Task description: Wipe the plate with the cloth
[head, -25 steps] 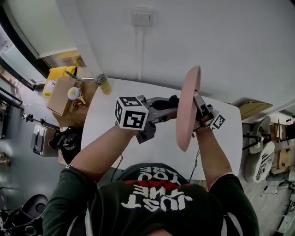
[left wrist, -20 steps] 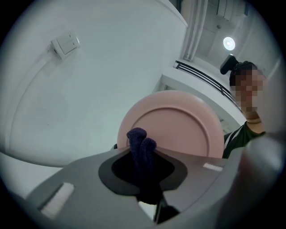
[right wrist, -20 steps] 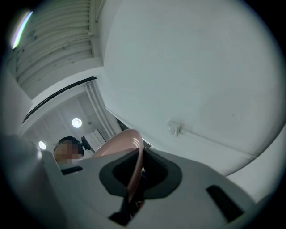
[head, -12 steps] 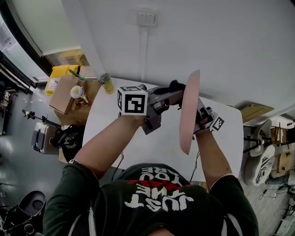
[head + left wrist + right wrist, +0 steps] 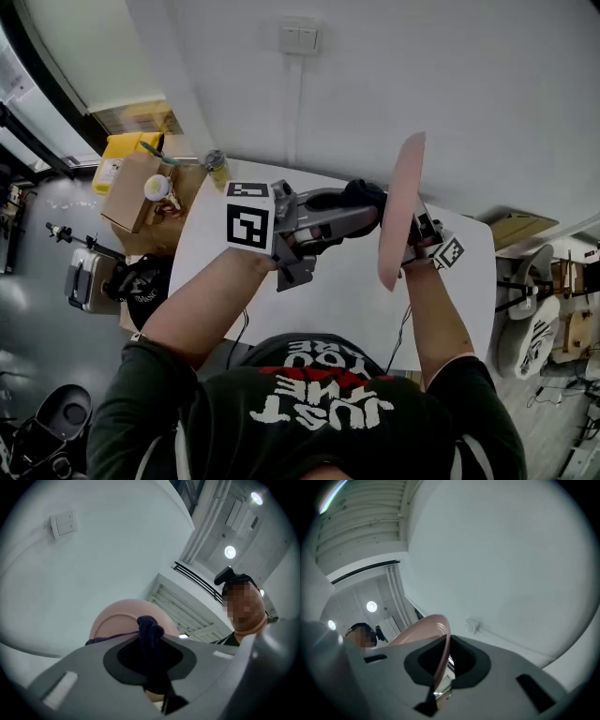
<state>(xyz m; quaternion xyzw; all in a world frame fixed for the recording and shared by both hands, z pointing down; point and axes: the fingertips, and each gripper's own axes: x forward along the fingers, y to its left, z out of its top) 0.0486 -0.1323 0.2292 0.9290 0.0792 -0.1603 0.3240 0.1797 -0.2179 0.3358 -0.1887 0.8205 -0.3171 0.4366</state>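
Where the person stands: at the near edge of the table (image 5: 337,291), both forearms raised, so the work goes on in the air and not on the surface.
Left gripper (image 5: 352,214): jaws pressed together on a bunched wad of fabric that sticks out past their tips. It points sideways at the plate, probably so the wad meets the face squarely.
Cloth (image 5: 364,195): one, dark. Its free end appears to touch the plate's face on the side toward the left gripper.
Right gripper (image 5: 422,234): jaws pinching the plate's rim, the thin edge running between them. A hold on the rim leaves the face free for wiping.
Plate (image 5: 401,211): one, pink and round. It stands on edge, nearly upright, clear of the table, above its right half and between the two grippers.
Marker cubes: two, one on each gripper, left (image 5: 248,225) and right (image 5: 448,251).
Step, as judged: wiping looks under way, with the cloth set against the face.
Far left corner of the table: one small can (image 5: 217,170), or a jar; too small to tell.
Beyond the table's left edge: one cardboard box (image 5: 131,192), with one yellow container (image 5: 120,155) behind it.
Wall: one switch plate (image 5: 301,37), straight ahead.
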